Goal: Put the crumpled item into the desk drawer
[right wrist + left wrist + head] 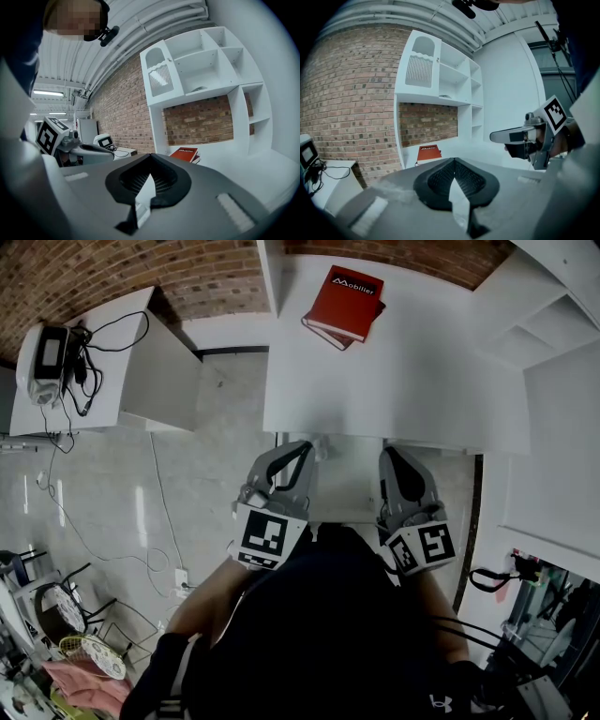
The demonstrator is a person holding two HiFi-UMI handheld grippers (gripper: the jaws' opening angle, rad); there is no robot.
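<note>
Honestly, your left gripper (302, 450) and right gripper (391, 457) are both pinched together on nothing, level with each other, desk (422, 381) at 12 o'clock, no crumpled item showing anywhere.

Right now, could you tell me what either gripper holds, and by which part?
Nothing: the left gripper and the right gripper are both shut on nothing.

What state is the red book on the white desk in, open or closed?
Closed. The red book lies flat on the white desk with its front cover facing up, and no pages are spread.
</note>
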